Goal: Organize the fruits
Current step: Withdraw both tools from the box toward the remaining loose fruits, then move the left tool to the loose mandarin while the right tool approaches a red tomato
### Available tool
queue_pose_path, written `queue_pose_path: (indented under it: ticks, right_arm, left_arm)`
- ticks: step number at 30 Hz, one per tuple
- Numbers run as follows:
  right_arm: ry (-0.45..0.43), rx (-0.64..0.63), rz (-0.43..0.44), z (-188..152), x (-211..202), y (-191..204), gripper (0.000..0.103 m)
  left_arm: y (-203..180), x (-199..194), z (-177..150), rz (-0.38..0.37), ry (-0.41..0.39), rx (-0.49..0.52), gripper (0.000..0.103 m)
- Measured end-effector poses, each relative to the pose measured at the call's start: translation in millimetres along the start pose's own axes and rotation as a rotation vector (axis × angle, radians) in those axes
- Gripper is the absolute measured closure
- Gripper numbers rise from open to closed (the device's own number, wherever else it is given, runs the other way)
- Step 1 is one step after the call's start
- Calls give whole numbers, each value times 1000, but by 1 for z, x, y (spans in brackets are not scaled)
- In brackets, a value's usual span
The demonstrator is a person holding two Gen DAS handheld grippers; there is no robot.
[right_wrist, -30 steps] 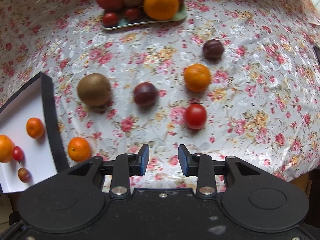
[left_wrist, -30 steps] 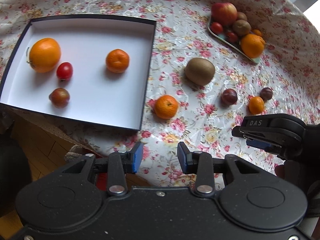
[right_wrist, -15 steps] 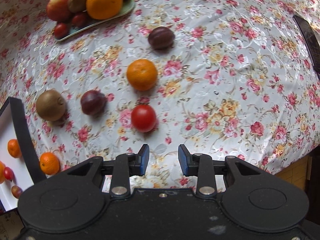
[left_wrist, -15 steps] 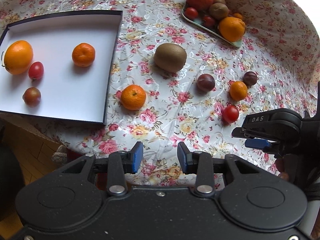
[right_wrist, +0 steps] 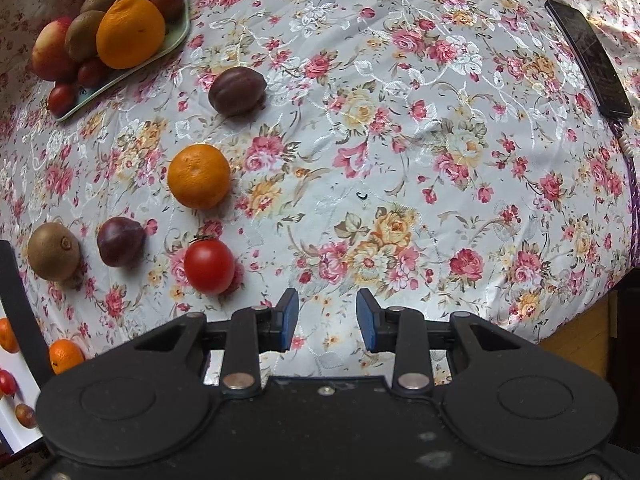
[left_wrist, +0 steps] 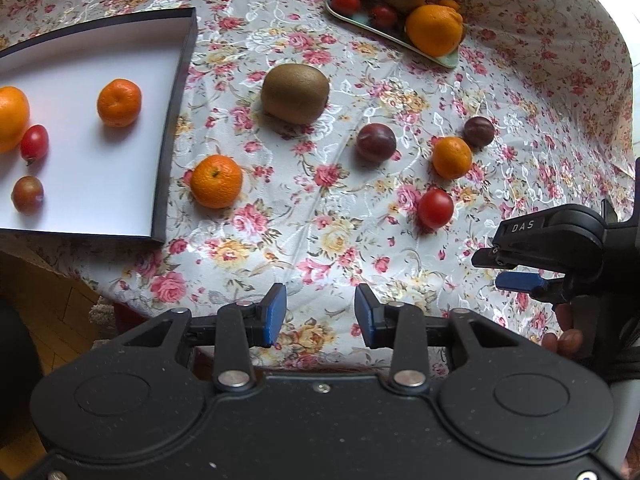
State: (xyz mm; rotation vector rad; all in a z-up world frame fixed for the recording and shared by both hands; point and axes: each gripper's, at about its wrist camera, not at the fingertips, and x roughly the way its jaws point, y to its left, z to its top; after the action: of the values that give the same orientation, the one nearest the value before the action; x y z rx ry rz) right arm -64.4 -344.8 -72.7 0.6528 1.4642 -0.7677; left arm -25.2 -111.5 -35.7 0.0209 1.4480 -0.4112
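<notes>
Both the left gripper (left_wrist: 320, 314) and the right gripper (right_wrist: 327, 320) stood apart and empty. The tomato (right_wrist: 209, 266) lay on the table (right_wrist: 400, 140), lower left of frame, near the right gripper.

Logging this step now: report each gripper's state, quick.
Left gripper: open, holding nothing, above the tablecloth edge.
Right gripper: open, holding nothing, tomato just ahead to its left.
</notes>
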Motion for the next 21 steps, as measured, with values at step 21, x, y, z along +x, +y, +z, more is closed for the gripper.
queue_pose_path:
  ticks: [21]
  right_arm:
    - [-41,34,-10,15,4,-26,68]
  left_arm:
    - [-8,14,5,3,6,-34,57]
